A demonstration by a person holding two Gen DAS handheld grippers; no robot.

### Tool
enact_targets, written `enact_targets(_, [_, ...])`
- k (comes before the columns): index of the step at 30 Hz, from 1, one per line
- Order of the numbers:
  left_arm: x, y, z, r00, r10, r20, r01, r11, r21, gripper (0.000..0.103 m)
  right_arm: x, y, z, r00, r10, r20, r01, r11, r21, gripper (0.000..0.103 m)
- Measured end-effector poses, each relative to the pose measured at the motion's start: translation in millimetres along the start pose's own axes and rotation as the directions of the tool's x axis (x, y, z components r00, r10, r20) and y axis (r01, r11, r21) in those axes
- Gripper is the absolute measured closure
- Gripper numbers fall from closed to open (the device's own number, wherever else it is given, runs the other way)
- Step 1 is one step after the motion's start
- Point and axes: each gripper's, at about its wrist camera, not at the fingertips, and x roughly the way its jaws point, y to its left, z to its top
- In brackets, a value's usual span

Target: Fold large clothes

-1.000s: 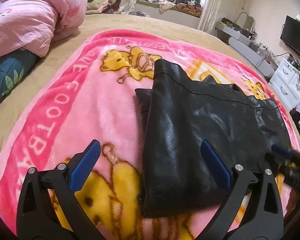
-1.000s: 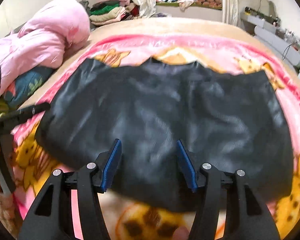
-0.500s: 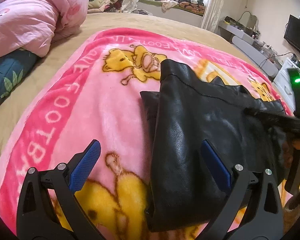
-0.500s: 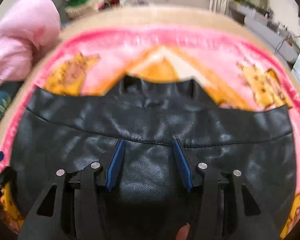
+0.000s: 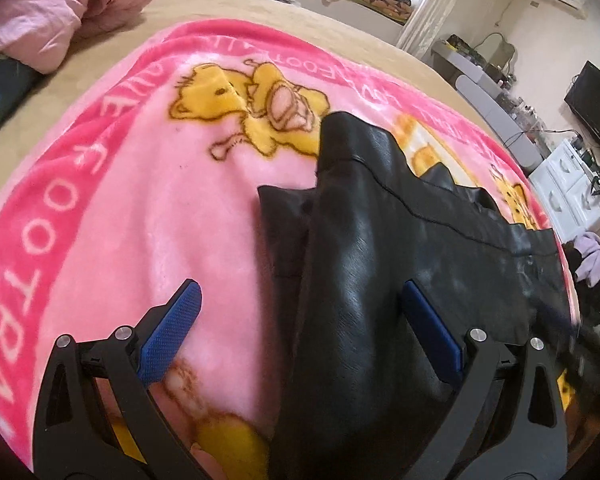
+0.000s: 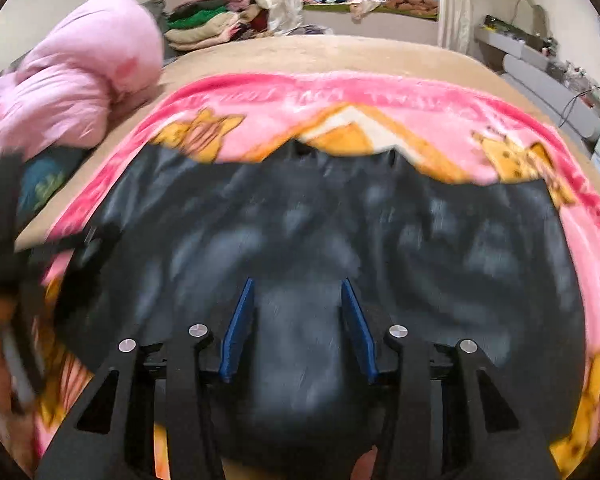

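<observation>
A black leather garment [image 5: 380,264] lies folded on a pink cartoon blanket [image 5: 148,184] on the bed. It fills the middle of the blurred right wrist view [image 6: 320,232]. My left gripper [image 5: 300,316] is open wide and empty, low over the garment's near left edge, one finger over the blanket and one over the leather. My right gripper [image 6: 298,312] is partly open and empty, just above the garment's near side. The left gripper shows blurred at the left of the right wrist view [image 6: 16,264]. The right gripper shows blurred at the right of the left wrist view [image 5: 572,344].
A bunched pink duvet [image 5: 60,12] and a dark patterned pillow [image 5: 0,96] lie at the bed's left. Stacked clothes [image 6: 208,28] sit beyond the bed. White drawers [image 5: 572,188] and a TV [image 5: 596,100] stand to the right.
The right gripper pulled back from over the garment's middle toward its near side. The left gripper moved closer and lower to the garment's left edge. Both stayed open.
</observation>
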Motion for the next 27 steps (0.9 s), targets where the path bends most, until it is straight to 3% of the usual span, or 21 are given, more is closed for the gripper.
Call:
enact_targets(3, [2,6,4,0.999,-0.031,-0.027,0.03,0.999,-0.017,0.009,9,4,-25,0.999,0.009,-0.052,-0.01,1.0,-0.007,0.066])
enact_targets(6, [8,8,7,0.997,-0.045,-0.062,0.044,0.999,-0.011,0.009,15,12,-32,0.999,-0.03,-0.039,0.029,0.999,-0.044,0.065])
enact_targets(7, [10,9,9,0.997,-0.043,-0.071,0.043,0.999,-0.008,0.009,7,19,-30,0.999,-0.051,-0.013,0.05,0.996,-0.071,0.06])
enact_targets(8, [12,10,11,0.995,-0.054,-0.08,0.053,0.999,-0.013,0.009,-2,24,-30,0.999,-0.033,0.015,0.034,0.996,-0.088,0.045])
enact_targets(10, [16,12,16,0.992,-0.073,-0.1,0.072,0.997,-0.018,0.009,-23,44,-32,0.994,0.072,0.083,-0.058,0.986,-0.158,0.037])
enact_targets(13, [23,11,23,0.988,-0.087,-0.125,0.088,0.996,-0.003,0.009,-33,88,-43,0.987,0.126,0.101,-0.085,0.936,-0.341,0.031])
enact_targets(17, [31,11,28,0.983,-0.1,-0.151,0.102,0.995,0.001,0.009,-15,153,-68,0.992,0.088,0.087,-0.021,0.811,-0.585,0.029])
enact_targets(23, [38,22,28,0.972,-0.15,-0.182,0.145,0.989,-0.036,0.009,31,195,-74,0.985,-0.083,0.151,0.165,0.702,-0.693,0.028])
enact_targets(27, [42,30,27,0.96,-0.199,-0.195,0.19,0.98,-0.066,0.009,39,201,-73,0.969,-0.104,0.225,0.235,0.672,-0.702,0.032])
